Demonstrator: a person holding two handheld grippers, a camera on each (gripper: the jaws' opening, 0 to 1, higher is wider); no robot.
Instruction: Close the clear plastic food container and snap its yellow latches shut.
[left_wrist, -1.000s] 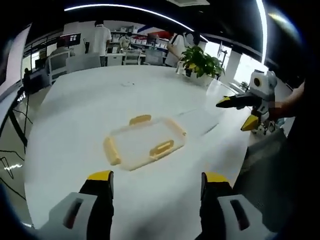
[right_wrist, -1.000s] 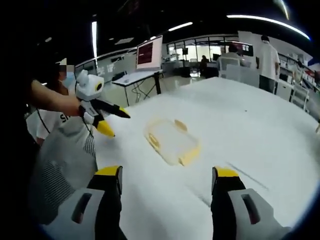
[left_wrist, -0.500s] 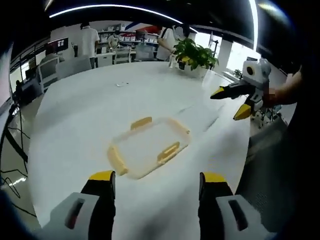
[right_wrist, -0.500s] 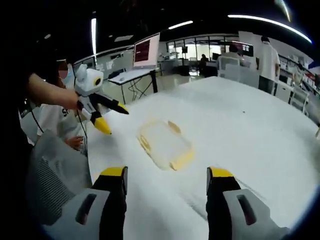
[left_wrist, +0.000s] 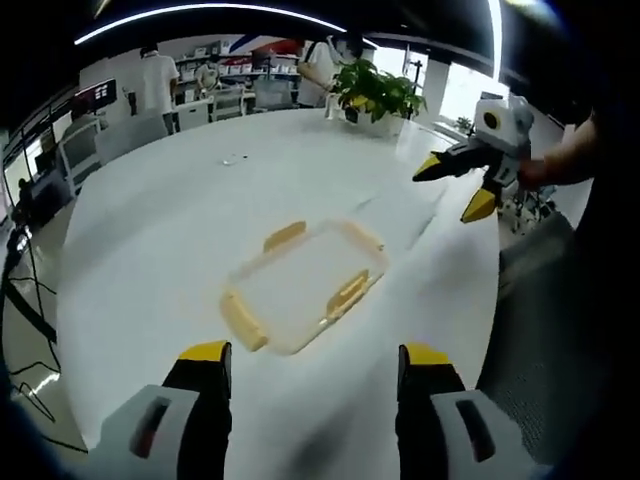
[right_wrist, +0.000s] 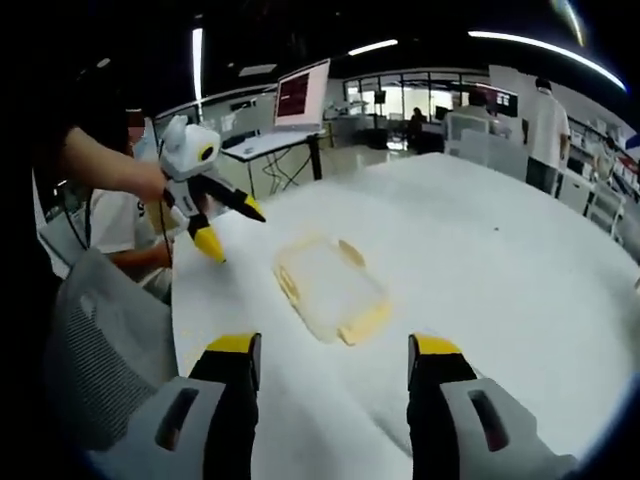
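The clear container (left_wrist: 305, 285) lies flat on the white surface (left_wrist: 160, 230), ahead of both grippers. Left gripper (left_wrist: 310, 385) and right gripper (right_wrist: 335, 375): jaws apart, empty. The container is likely light, rigid and slippery; press at the yellow latches (left_wrist: 345, 293).

Each camera rides its own tool, held above the white table (left_wrist: 150, 220) and angled down at it from near its edge. Both views share the clear container (left_wrist: 300, 285) (right_wrist: 325, 290), seen from roughly opposite sides, and each catches the other tool.
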